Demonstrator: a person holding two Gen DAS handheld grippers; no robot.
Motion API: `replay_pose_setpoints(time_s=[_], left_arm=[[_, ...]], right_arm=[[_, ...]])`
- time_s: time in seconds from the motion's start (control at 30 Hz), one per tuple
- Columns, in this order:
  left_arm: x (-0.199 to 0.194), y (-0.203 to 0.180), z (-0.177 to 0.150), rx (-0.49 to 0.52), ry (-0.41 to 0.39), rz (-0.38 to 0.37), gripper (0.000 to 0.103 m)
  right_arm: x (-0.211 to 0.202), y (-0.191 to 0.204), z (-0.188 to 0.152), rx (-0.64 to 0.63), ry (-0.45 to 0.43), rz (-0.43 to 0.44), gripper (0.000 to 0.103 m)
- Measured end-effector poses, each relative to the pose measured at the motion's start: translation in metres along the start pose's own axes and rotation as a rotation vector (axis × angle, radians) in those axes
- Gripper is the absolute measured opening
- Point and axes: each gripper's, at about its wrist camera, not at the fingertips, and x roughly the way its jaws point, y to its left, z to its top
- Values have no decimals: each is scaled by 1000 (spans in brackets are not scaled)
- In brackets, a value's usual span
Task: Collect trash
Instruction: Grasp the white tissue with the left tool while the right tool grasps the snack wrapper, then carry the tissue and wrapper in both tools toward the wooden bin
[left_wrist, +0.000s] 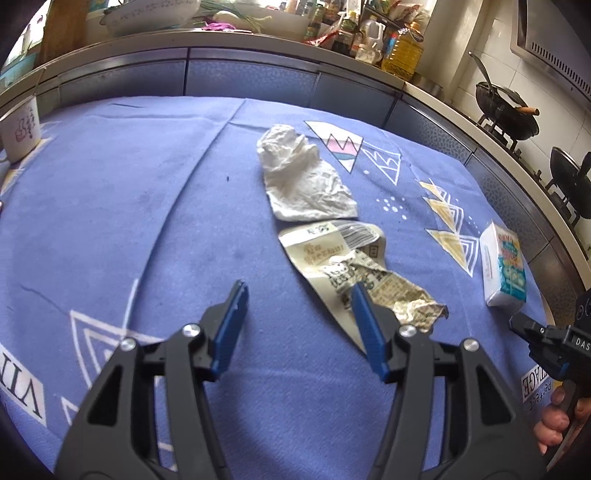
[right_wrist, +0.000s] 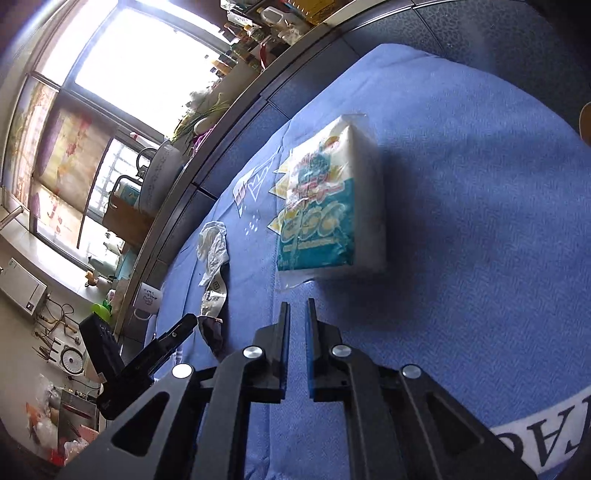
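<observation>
Nearest, the left claw (left_wrist: 297, 290) stands apart and empty over the worktop's blue patterned cloth (left_wrist: 129, 192), its right finger over the printed wrapper (left_wrist: 354, 273), while the right claw (right_wrist: 297, 308) is drawn together on nothing. At one o'clock lies the crumpled white tissue (left_wrist: 303, 177); at three, a tissue pack (left_wrist: 504, 267). Beyond, a mug (left_wrist: 20, 134) at ten, a cluttered kitchen counter (left_wrist: 258, 40) at twelve, a wok (left_wrist: 508, 110) at two.

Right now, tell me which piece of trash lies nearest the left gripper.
The printed wrapper: its crumpled end lies at the left gripper's fingertip, while the white tissue lies beyond it.
</observation>
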Motion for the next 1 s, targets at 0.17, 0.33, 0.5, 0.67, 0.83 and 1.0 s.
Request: replay_pose_setpoints(time_s=[0.17,0.33,0.5,0.67,0.83,1.0], left_arm=[[-6,10,23,24,-25,28,65],[16,8,73,105,-44,45,79],[75,-11,101,153,98,-8,79],[98,-24,101,203,131,34,9],[62,-12,92,188,103,3,8],[0,-1,67,132,43,-95,8]], right_arm=[[15,31,-13,-100,57,46,28],[36,79,-27,-294,77,15,64],[80,116,-22,-425,130,-14,64],[113,118,-29,-435,230,-4,29],[71,107,-40,-400,163,-8,16],[12,96,-64,-401,94,-17,16]])
